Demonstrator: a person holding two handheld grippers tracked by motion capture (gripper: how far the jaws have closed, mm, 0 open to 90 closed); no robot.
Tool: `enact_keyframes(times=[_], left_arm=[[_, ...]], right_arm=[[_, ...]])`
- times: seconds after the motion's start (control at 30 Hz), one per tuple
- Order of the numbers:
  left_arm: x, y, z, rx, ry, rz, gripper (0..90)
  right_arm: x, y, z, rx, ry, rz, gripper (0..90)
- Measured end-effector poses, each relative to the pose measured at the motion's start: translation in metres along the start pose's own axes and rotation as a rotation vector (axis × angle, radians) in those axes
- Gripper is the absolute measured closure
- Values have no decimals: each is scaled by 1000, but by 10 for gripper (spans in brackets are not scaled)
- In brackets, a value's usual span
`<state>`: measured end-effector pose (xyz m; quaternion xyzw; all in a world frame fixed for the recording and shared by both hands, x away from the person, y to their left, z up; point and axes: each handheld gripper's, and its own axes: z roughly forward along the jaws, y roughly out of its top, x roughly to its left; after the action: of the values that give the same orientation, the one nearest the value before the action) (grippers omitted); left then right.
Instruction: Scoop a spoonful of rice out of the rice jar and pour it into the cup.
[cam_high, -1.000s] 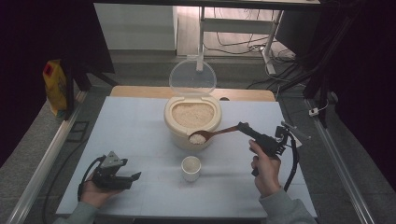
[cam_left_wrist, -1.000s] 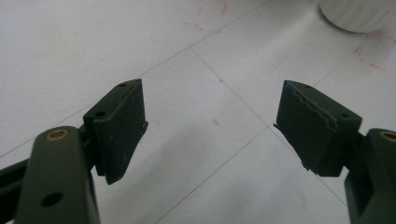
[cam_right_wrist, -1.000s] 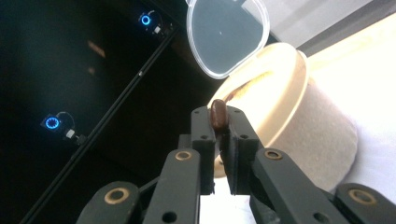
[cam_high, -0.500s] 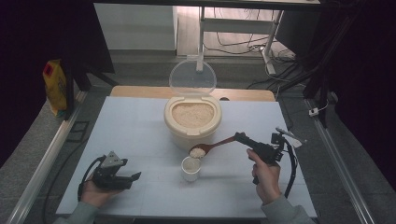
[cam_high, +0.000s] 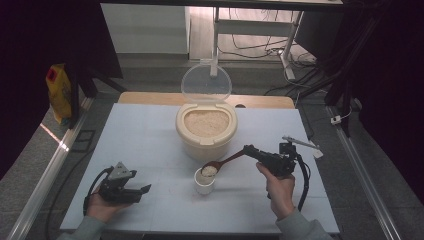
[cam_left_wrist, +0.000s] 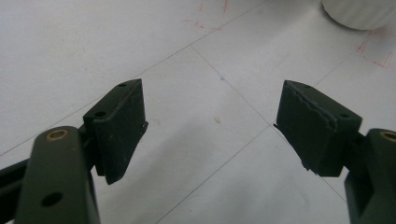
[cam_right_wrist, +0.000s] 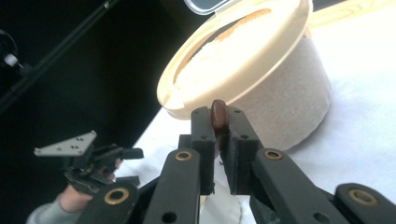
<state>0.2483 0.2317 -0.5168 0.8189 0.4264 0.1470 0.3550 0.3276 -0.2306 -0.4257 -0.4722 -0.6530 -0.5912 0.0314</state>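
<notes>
A cream rice tub stands mid-table, full of rice, its clear lid up at the back. In front of it stands a small white cup. My right gripper is shut on the handle of a brown wooden spoon. The spoon's bowl, loaded with rice, hangs tilted right over the cup's mouth. My left gripper rests low at the table's front left, jaws open with bare table between them.
A yellow bag stands on the floor off the left edge. Metal rails run along both sides of the white table. In the left gripper view the cup's base shows at top right.
My right gripper has carried the loaded spoon from beside the tub's front down and toward me, to the cup's mouth. The left gripper has stayed put.
</notes>
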Motion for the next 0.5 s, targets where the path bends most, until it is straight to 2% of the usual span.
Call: enact_keyframes(times=[0.23, 0.5], left_arm=[[0, 0, 0, -1, 0, 1, 238], [0, 0, 0, -2, 0, 1, 238]], right_arm=[[13, 1, 5, 19, -28, -90, 835], [20, 1, 5, 21, -41, -153, 836]])
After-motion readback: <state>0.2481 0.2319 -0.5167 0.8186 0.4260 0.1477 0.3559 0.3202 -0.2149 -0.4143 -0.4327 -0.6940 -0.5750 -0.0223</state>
